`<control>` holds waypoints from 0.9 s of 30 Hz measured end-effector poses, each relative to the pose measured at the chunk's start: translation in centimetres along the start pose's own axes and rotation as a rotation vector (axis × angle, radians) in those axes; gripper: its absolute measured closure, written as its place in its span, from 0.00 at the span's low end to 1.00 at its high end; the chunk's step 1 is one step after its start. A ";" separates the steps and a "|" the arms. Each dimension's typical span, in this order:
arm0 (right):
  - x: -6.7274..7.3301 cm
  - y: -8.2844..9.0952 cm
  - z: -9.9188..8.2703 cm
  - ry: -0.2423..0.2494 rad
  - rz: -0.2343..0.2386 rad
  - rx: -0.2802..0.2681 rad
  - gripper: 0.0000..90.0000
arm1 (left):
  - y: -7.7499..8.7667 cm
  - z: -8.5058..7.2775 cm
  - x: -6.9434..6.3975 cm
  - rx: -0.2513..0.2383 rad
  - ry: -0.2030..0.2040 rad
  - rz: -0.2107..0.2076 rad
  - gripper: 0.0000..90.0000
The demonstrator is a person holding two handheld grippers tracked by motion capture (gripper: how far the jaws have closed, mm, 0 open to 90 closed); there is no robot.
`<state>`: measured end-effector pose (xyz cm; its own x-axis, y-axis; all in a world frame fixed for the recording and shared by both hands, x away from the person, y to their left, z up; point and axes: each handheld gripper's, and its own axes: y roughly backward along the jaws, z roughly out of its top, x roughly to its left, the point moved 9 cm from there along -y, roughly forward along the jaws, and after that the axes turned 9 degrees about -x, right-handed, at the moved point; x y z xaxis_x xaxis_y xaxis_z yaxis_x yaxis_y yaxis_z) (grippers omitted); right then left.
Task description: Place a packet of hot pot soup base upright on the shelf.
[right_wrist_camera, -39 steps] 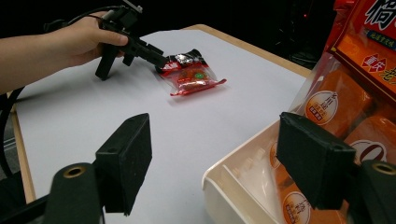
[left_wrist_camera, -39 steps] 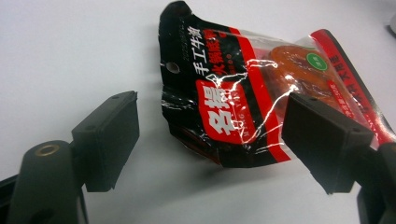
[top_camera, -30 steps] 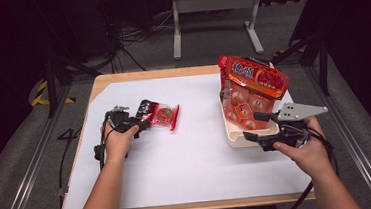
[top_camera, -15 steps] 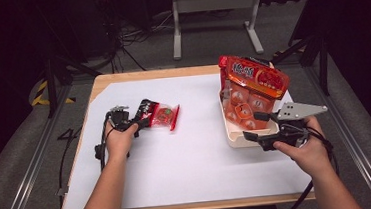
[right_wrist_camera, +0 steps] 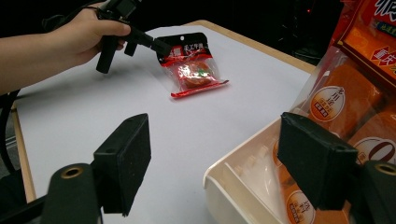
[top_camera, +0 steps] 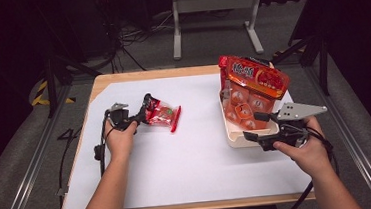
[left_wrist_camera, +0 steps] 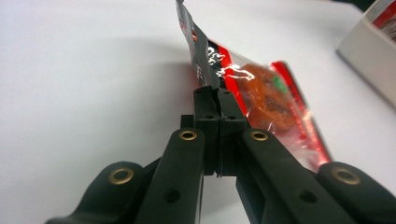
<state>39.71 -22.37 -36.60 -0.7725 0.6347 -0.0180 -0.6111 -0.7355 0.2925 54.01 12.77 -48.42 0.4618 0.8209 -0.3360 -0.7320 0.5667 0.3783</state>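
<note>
At the near edge of the high view, two forearms are seen coming in over the white table (top_camera: 188, 164). The right gripper (top_camera: 258, 127) is held at the near corner of a cream tray (top_camera: 236, 139) on the right side of the table. Its jaws are spread wide; in the right gripper view one pad is seen over bare table and the other above the tray's corner, with nothing pressed between them. The tray is filled with orange snack packs (top_camera: 244, 111), and a large red-orange bag (top_camera: 255, 75) is propped over its far end.

Further left and a little farther off, the left gripper (top_camera: 146, 112) is held low over the table. Its jaws have just been closing and are now pressed together on the black top edge of a small red snack packet (top_camera: 164, 116). In the left gripper view the packet's header is seen pinched between the pads and bent upward, while the rest of the packet, with a round orange piece inside, is laid flat on the table beyond the jaws. The packet is kept well apart from the tray, on the left half of the table.

Beyond the table's far edge, a grey metal stand (top_camera: 214, 17) is seen on the dark floor.
</note>
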 end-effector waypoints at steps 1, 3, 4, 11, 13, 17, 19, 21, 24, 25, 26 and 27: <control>0.0 0.0 0.0 0.000 0.000 0.000 0.30 | 0.1 0.2 -0.2 -0.008 -0.004 -0.007 1.00; 0.1 0.0 0.0 0.000 0.001 0.000 0.30 | 0.4 0.6 -0.8 -0.025 -0.013 -0.021 1.00; 0.1 0.0 0.0 0.001 0.001 0.000 0.30 | 0.5 0.7 -1.0 -0.033 -0.023 -0.026 1.00; 0.1 -0.1 0.0 0.003 0.001 0.001 0.30 | 1.5 1.8 -2.8 -0.084 -0.057 -0.066 1.00; 0.1 -0.1 0.1 0.004 0.001 0.001 0.30 | 1.8 2.1 -3.2 -0.096 -0.081 -0.073 1.00; 0.1 -0.2 0.1 0.006 0.000 0.001 0.30 | 2.5 2.7 -4.0 -0.101 -0.132 -0.076 1.00; 0.1 -0.2 0.1 0.007 0.001 0.000 0.31 | 3.0 3.1 -4.7 -0.115 -0.141 -0.092 1.00; 0.2 -0.1 0.1 0.007 0.001 -0.001 0.31 | 3.4 3.5 -5.3 -0.128 -0.164 -0.103 1.00; 0.2 -0.1 0.2 0.009 0.000 -0.001 0.31 | 4.0 3.8 -6.3 -0.131 -0.212 -0.108 1.00; 0.2 -0.1 0.2 0.010 0.000 -0.001 0.31 | 4.2 3.8 -6.6 -0.130 -0.230 -0.109 1.00; 0.2 -0.1 0.2 0.010 0.000 -0.001 0.31 | 4.2 3.8 -6.6 -0.130 -0.230 -0.109 1.00; 0.2 -0.1 0.2 0.011 0.000 -0.001 0.31 | 4.4 3.9 -7.1 -0.132 -0.242 -0.115 1.00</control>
<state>39.64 -22.14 -36.44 -0.7745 0.6319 -0.0280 -0.6110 -0.7361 0.2913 49.46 9.75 -41.05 0.6396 0.7542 -0.1485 -0.7195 0.6554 0.2295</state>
